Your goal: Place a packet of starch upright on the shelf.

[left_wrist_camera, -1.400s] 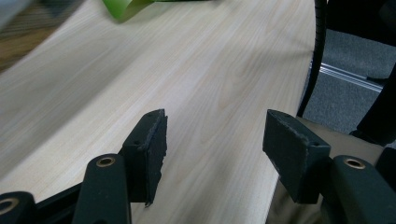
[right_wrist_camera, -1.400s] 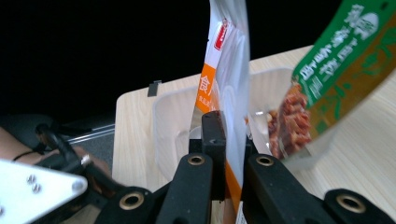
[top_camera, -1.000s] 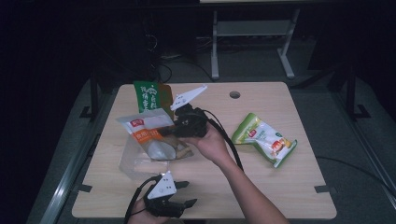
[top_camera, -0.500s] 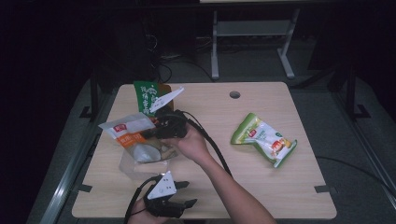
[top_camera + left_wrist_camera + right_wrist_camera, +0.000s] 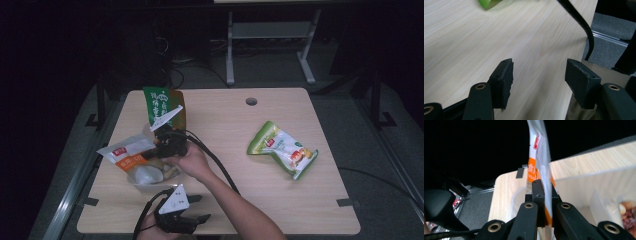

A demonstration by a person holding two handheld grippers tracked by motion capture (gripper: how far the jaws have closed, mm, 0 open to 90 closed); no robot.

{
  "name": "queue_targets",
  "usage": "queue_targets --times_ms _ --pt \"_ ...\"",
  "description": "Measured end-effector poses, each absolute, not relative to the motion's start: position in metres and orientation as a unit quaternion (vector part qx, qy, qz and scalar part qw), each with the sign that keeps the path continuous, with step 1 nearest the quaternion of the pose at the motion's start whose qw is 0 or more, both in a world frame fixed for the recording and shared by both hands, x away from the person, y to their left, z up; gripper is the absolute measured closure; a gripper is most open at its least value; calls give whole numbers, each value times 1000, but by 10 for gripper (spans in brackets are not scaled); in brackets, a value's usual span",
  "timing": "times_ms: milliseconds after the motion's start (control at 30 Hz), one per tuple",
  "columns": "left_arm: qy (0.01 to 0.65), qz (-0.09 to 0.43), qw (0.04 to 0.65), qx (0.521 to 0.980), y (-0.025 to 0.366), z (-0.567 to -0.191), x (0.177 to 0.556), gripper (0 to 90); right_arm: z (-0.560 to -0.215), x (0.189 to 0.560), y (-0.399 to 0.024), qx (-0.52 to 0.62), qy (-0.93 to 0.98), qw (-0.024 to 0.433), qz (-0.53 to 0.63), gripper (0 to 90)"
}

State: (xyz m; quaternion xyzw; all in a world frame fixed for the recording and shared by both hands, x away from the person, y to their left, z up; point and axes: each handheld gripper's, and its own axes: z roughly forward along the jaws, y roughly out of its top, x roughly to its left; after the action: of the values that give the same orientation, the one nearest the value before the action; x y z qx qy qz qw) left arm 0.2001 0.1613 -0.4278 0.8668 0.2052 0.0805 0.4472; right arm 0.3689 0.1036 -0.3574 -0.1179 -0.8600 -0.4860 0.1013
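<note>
My right gripper [image 5: 543, 195] pinches the orange-and-white packet [image 5: 125, 154] over a clear container [image 5: 150, 175]. My left gripper [image 5: 539, 75] (2 jaws spread, holding nothing) rests by the table [image 5: 300, 200] edge.

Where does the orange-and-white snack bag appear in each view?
High view: orange-and-white bag left of centre, over the clear container, gripped by the right tool.
Right gripper view: bag centre, rising from between the shut jaws.
Left gripper view: not in it.
Shared landmark: the wooden table.
</note>
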Motion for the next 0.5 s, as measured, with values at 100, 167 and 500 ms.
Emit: queue_targets --times_ms 100,167,500 --pt "204 81 446 868 161 -428 200 391 -367 370 104 -119 -864 107 -477 890" --pt "203 80 445 869 161 -428 200 391 -367 369 103 -119 -867 102 -474 883" --pt "199 78 440 872 156 -430 197 390 -366 357 91 -105 -896 57 -427 884"
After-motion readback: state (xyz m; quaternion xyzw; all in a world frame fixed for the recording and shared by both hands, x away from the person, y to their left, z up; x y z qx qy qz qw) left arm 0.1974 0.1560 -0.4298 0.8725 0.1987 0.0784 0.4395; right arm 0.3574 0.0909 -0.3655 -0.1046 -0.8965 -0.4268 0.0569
